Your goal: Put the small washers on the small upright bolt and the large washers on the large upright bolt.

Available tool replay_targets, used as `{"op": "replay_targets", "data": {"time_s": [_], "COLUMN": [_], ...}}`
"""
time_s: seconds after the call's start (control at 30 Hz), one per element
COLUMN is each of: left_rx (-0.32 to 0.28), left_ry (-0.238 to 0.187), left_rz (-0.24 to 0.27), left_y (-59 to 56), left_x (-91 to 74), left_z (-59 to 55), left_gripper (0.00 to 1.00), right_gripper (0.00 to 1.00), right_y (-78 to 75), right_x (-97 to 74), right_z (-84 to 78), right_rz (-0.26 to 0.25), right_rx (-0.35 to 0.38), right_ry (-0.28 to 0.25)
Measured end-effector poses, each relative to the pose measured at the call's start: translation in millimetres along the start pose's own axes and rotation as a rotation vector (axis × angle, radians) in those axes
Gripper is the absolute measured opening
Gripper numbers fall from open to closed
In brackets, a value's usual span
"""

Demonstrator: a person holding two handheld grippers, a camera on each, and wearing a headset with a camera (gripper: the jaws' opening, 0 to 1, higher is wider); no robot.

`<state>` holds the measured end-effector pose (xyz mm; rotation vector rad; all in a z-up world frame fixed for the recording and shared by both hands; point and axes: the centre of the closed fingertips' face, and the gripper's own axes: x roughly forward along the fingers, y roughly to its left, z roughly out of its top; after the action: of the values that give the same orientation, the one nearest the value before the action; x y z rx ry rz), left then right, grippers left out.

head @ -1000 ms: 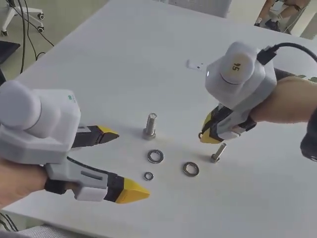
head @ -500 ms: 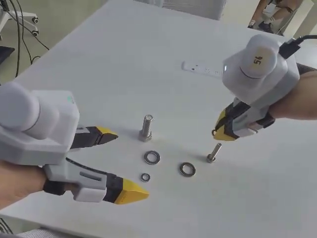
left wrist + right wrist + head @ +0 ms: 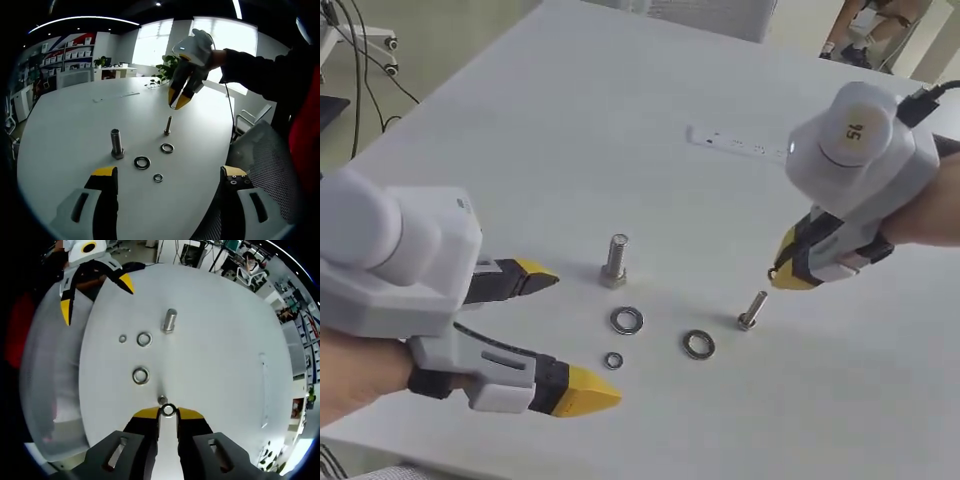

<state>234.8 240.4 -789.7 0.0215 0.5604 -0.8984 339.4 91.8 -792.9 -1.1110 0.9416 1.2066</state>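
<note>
On the white table [image 3: 520, 150] the large bolt [image 3: 615, 260] stands upright, and the small bolt [image 3: 753, 309] stands to its right. Two large washers [image 3: 626, 320] [image 3: 698, 344] and one small washer [image 3: 613, 360] lie flat in front of them. My right gripper [image 3: 783, 277] hovers just above and right of the small bolt, shut on a small washer [image 3: 168, 410]; the small bolt [image 3: 162, 400] sits right beyond its tips. My left gripper [image 3: 565, 332] is open low at the near left, and the washers lie beyond its jaws [image 3: 142, 162].
A white strip [image 3: 735, 143] lies flat on the far side of the table. The near table edge runs close under my left gripper. A mesh chair [image 3: 260, 145] stands beside the table, and the person's sleeve [image 3: 260, 65] reaches in behind the right gripper.
My right gripper, still holding the small washer, has drifted right, from above-left of the small bolt to above-right of it. The left gripper stays put. The head camera has shifted slightly.
</note>
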Motion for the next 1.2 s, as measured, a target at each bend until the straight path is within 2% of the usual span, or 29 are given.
{"op": "replay_targets", "data": {"time_s": [0.37, 1.2], "left_rx": [-0.004, -0.017], "left_ry": [-0.001, 0.004], "left_rz": [0.006, 0.017], "left_y": [1.1, 5.7], "left_x": [-0.9, -1.9], "left_z": [-0.3, -3.9], "left_gripper": [0.84, 0.84], "right_gripper": [0.14, 0.14], "right_y": [2.5, 5.9], "right_x": [15.2, 32.0], "right_z": [-4.3, -4.5], "right_rz": [0.032, 0.067], "right_rx": [-0.007, -0.011], "right_ry": [0.022, 0.041]}}
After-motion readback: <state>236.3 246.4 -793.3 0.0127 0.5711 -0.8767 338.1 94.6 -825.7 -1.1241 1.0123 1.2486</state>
